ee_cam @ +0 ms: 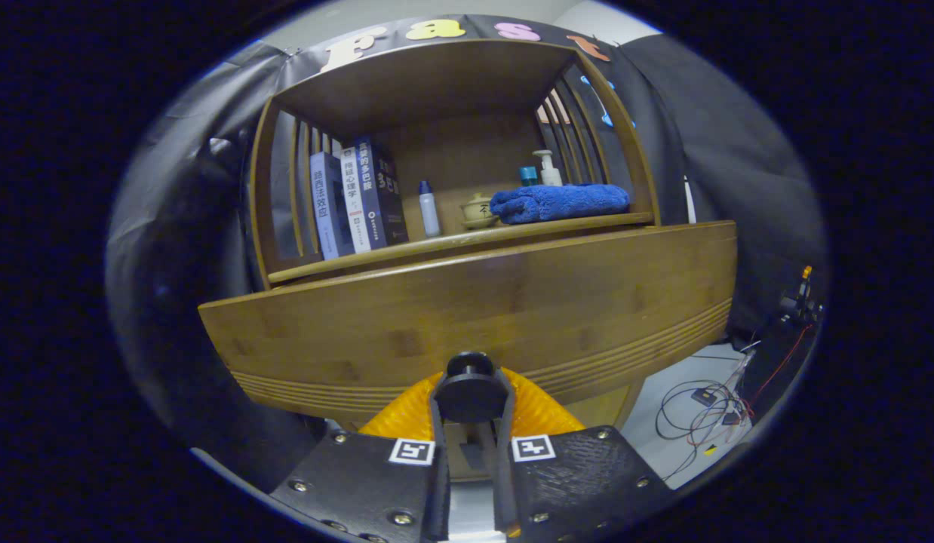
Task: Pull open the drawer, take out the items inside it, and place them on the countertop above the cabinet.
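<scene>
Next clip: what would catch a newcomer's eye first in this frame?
Probably the hand-held gripper, its fingers closed on the round black drawer knob at the front of the wooden drawer. Next, the folded blue towel on the shelf above, with a row of books further along it.

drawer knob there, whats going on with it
A handheld tool has its two fingers closed on the round black knob of the wooden drawer, one on each side. The drawer front faces the camera and its inside is hidden, so I can't tell how far out it is. On the countertop above sit books, a small bottle, a teapot and a folded blue towel.
</scene>
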### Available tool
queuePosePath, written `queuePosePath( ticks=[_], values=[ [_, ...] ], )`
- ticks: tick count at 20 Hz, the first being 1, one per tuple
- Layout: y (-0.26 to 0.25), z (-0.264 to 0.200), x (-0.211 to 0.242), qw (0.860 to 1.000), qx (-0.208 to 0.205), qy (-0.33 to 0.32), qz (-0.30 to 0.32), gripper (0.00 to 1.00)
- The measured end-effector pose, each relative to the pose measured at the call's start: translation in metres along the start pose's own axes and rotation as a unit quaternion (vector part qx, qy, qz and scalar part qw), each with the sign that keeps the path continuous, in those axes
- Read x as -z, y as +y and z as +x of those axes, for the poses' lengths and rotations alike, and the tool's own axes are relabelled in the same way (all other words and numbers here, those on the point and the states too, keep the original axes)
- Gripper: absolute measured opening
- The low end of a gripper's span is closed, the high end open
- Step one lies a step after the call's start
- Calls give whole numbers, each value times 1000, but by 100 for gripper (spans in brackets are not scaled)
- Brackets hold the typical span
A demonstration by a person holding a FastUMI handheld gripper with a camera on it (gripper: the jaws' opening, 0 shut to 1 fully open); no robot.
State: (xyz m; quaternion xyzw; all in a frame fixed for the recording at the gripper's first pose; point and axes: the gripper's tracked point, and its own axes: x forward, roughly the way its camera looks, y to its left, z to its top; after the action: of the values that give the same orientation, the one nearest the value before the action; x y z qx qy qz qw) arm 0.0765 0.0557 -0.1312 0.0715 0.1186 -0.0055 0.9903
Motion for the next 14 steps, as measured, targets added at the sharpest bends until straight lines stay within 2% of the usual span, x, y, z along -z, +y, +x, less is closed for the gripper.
queuePosePath(
  ticks=[6,14],
  values=[
    [-6,-41,19,999,-7,16,-34,23],
    [-4,-44,20,999,-4,4,-39,23]
  ],
)
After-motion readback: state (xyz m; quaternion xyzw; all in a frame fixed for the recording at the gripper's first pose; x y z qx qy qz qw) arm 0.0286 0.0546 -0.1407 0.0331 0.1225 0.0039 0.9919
